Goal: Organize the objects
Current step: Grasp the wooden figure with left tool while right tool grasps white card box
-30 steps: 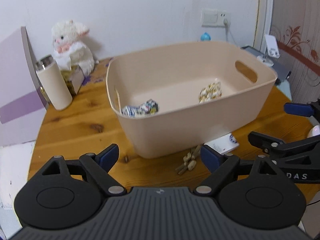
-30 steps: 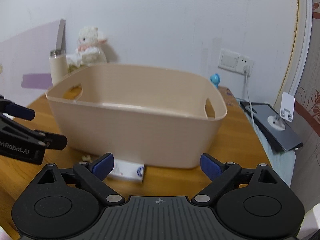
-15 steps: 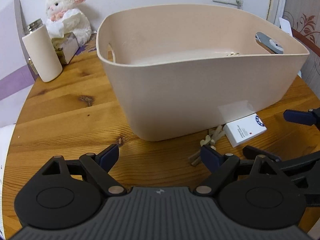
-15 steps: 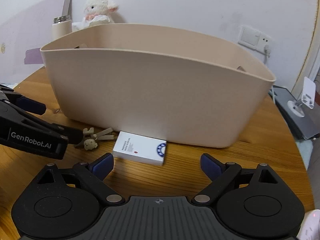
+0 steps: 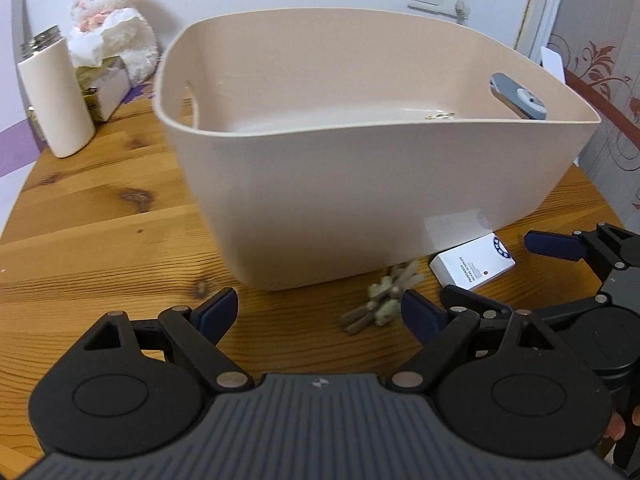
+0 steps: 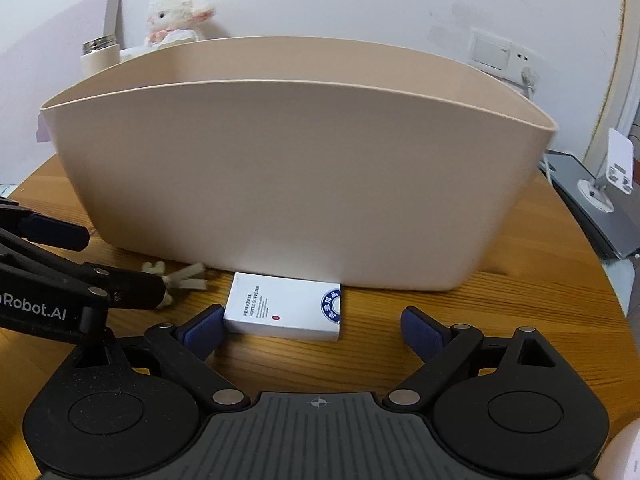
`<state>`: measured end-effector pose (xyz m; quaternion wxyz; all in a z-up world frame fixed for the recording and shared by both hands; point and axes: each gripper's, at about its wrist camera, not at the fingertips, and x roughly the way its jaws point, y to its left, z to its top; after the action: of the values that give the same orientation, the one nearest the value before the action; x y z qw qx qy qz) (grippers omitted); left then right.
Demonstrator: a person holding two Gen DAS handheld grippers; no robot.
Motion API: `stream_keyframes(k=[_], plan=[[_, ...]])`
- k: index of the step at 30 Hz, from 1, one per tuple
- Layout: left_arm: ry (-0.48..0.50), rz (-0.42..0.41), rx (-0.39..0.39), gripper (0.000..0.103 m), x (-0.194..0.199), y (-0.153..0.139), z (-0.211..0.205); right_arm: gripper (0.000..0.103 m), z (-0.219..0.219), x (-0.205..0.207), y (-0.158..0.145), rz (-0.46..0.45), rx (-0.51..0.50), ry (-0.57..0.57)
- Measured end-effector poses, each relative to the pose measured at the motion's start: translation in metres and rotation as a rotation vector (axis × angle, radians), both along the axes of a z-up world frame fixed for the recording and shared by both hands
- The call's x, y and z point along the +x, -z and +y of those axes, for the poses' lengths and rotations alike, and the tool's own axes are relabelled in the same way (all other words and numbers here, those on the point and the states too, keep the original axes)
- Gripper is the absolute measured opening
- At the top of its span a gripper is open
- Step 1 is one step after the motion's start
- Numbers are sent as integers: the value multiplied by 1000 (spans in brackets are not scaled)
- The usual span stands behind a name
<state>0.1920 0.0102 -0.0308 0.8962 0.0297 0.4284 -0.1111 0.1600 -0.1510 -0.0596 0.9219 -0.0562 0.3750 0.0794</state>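
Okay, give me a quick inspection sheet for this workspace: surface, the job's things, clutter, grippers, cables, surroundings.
Surface: round wooden table, knotty planks.
Job's things: beige bin upright mid-table, with side handle cutouts; white card box lying flat by the bin's near wall; small beige plush keychain on the wood left of the box.
Clutter: cream flask, white lamb toy and a tissue box at the far left.
Grippers: left gripper open, near the keychain; right gripper open, the card box just ahead between its fingers.
Cables: one plugged into the wall socket.
Surroundings: white wall, light switch, grey device with a white stand at right.
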Motion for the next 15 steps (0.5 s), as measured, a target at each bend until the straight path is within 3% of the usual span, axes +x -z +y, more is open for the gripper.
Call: stream_keyframes(k=[3,6,8,9,12,15], plan=[[-9,21,-32,88,5,6,-4,90,-6,-3,0,-8,-3,-2],[-29,-5,-2,87,6,10,-12,81,-8,-6,-2,-9,13,-23],[-32,-17,32,78,4,10,-16,72,-5,-8,-4,-16,14,-39],[-21,-21,48,71,4,9,-18,64,-4,-8,-5,-16,17,-44],[4,-19,40,39,1,4,-20,55,-2,-10,-8,-13,6,-40],[1,-4,39,39,-2,1,-22,54,-3,-13,-10,-10,-3,-27]])
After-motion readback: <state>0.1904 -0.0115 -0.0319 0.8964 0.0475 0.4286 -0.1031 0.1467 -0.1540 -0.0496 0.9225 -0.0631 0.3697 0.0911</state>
